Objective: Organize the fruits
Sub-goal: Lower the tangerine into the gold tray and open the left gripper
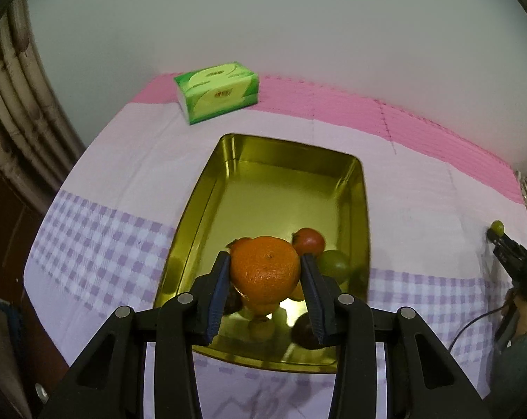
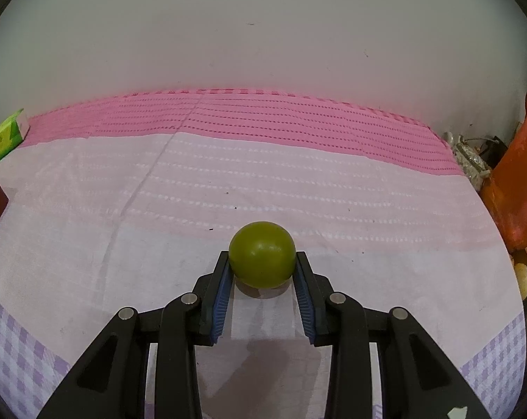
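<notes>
The left tool point(image 1: 265, 272) has its two fingers pressed on the sides of an orange point(image 1: 265, 270). It grips the orange tight and holds it up over the near end of a gold tray point(image 1: 207, 209).

The tray sits on the worktop point(image 1: 124, 181), on a cloth with purple checks. In the tray, past the orange, there is a red fruit point(image 1: 310, 241) and a green fruit point(image 1: 335, 263) just beside it. More small fruits lie under the orange, a dark one point(image 1: 305, 330) and a yellow one point(image 1: 261, 328), but they are partly hidden and hard to tell apart. The far end of the tray has nothing in it.

Behind the tray, near the wall, is a green tissue box point(image 1: 217, 91). It sits half on a pink mat point(image 1: 350, 104).

The right tool point(image 2: 262, 269) has its fingers about half open, one on each side of a round green ball fruit point(image 2: 262, 259). Both blue pads point(image 2: 223, 293) touch the fruit, so the tool grips it. The fruit looks like it rests on the cloth, with a small shadow under it. This spot is well apart from the tray, off to the tray's right side.

In the left view, the right tool point(image 1: 500, 241) shows at the far right edge with the little green fruit at its tip.

At the right edge of the worktop there is an orange bag point(image 2: 518, 181).
</notes>
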Tool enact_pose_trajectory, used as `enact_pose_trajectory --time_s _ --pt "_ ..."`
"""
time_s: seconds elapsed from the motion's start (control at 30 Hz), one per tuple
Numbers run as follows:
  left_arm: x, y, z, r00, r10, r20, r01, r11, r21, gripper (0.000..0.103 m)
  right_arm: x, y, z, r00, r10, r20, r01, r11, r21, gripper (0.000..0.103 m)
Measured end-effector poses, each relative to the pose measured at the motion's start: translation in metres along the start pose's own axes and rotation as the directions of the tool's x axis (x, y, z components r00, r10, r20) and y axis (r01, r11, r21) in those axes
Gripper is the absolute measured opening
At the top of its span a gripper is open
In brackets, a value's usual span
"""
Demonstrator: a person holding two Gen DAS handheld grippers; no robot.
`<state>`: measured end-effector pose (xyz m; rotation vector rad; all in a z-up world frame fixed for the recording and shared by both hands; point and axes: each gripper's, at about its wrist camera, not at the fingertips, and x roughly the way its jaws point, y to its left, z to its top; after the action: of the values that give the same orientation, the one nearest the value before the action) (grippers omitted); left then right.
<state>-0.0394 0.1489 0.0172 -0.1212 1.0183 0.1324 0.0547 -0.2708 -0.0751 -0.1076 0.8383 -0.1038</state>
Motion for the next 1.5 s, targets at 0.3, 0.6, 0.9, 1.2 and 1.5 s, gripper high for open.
enact_pose_trajectory --time_s 0.3,0.6,0.9,1.2,1.5 --pt "0.023 0.021 -0.004 0.998 0.001 -0.061 -0.003 0.999 -0.032 0.041 0.001 0.001 -0.001 1.000 -0.006 -0.011 0.006 1.000 0.004 0.032" --pt "0.046 0.002 0.029 0.999 -0.021 -0.035 0.022 0.999 0.025 0.041 0.000 0.003 -0.002 1.000 -0.015 -0.012 0.015 1.000 -0.006 0.032" --pt "0.087 0.006 0.037 0.992 0.002 -0.123 -0.001 1.000 0.007 0.042 0.000 0.006 -0.001 1.000 -0.018 -0.016 0.018 1.000 -0.023 0.032" --pt "0.099 0.005 0.046 0.990 0.027 -0.137 -0.020 0.998 0.058 0.042 0.000 0.006 0.000 1.000 -0.024 -0.018 0.024 0.999 -0.031 0.032" --pt "0.102 0.003 0.039 0.987 0.022 -0.161 -0.010 0.997 0.071 0.042 0.001 0.007 -0.001 1.000 -0.021 -0.018 0.020 0.999 -0.034 0.032"
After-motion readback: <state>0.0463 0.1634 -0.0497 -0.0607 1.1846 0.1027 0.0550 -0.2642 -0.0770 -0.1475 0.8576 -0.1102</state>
